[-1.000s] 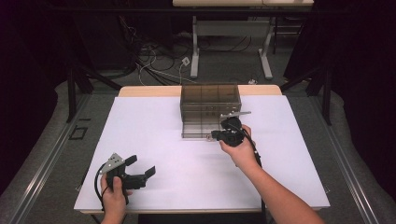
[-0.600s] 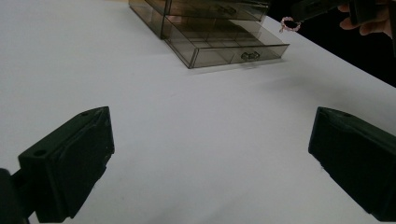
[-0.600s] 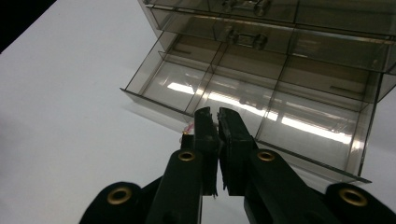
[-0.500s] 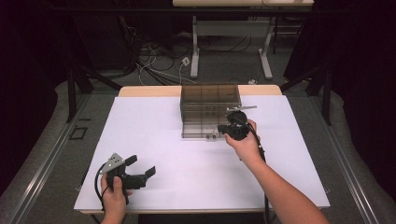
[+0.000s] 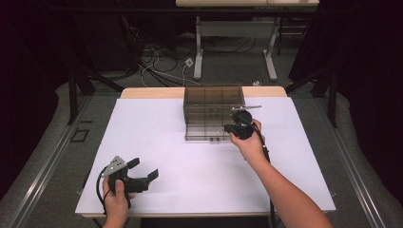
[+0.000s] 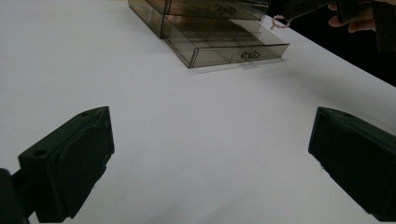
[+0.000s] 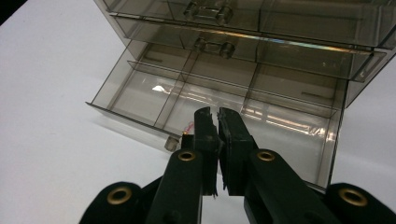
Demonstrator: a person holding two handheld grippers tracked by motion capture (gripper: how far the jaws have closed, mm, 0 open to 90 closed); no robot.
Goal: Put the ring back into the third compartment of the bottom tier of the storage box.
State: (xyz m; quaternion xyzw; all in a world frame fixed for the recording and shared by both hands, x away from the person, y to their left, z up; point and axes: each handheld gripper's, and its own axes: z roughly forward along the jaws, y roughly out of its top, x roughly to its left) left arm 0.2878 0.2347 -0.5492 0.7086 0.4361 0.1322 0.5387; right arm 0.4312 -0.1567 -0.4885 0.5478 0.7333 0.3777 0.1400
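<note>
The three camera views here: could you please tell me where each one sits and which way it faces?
High view: above the person's side, facing forward and down on the white table; both forearms, left gripper and right gripper show.
Left gripper view: rides low over the table, facing the drawer organizer; its black jaws stand wide apart.
Right gripper view: looks down into the open bottom drawer; its jaws are shut on a small pink bracelet.
All three share the organizer.

We see a table (image 5: 157, 142) with a white top and a pale wooden strip along its far edge. Directly on it, toward the far middle, stands a smoky clear drawer organizer (image 5: 213, 107), its bottom drawer (image 5: 207, 132) pulled open toward us.
</note>
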